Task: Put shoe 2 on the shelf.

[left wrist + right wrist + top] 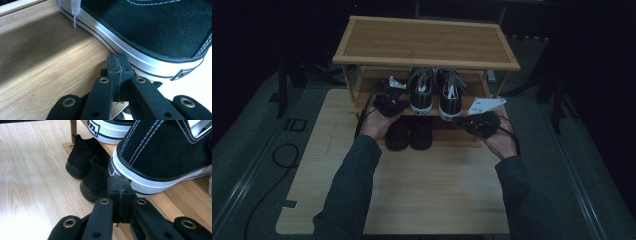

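A pair of black canvas sneakers with white soles stands on the middle shelf of a bamboo shoe rack point(427, 40): the left sneaker point(421, 92) and the right sneaker point(451, 97). My left gripper point(389, 97) is at the left sneaker's outer side. In the left gripper view, the left gripper point(117, 60) is shut and empty, its tips right by that sneaker's white sole point(140, 58). My right gripper point(482, 122) is at the right sneaker's outer side. In the right gripper view, the right gripper point(119, 181) is also shut and empty, just below the heel of the right sneaker point(165, 152).
Two plain black shoes point(398, 134) point(421, 132) stand side by side under the shelf, heels toward me. The rack sits at the far end of a light wooden table point(412, 190). The shelf board point(50, 62) lies bare left of the sneaker. Cables trail over the dark floor at left.
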The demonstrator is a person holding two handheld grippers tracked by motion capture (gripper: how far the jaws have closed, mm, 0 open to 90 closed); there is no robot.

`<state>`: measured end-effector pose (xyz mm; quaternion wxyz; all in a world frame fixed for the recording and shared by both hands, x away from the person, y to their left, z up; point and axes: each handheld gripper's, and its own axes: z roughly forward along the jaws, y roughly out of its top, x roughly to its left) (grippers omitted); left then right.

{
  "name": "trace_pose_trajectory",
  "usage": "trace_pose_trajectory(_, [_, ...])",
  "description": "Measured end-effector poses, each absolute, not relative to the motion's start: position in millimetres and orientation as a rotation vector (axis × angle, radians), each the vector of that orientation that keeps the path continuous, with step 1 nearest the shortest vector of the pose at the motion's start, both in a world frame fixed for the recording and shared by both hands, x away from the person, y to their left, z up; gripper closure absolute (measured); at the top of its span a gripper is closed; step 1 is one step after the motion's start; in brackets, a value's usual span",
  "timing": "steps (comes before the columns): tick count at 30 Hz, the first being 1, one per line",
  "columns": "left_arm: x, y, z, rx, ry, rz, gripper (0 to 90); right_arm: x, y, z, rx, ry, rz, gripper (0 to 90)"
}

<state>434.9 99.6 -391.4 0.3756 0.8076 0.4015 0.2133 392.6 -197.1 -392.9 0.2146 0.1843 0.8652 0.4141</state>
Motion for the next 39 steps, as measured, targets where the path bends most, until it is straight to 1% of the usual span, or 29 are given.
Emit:
trace_pose_trajectory(10, [435, 99, -391, 2.068, 1.028, 0.548, 90.0, 391, -197, -389, 0.52, 2.363, 1.147, 90.0])
trace_pose_trajectory(16, [435, 99, -391, 2.068, 1.027, 0.551, 90.0, 391, -191, -395, 0.518, 2.367, 1.143, 90.0])
trace_pose_trajectory(24, [434, 99, -391, 2.069, 1.026, 0.553, 90.0, 394, -192, -391, 0.536, 2.345, 1.145, 90.0])
trace_pose_trajectory(39, [434, 99, -392, 2.067, 1.026, 0.555, 90.0, 395, -180, -393, 0.532, 2.334, 1.113, 90.0])
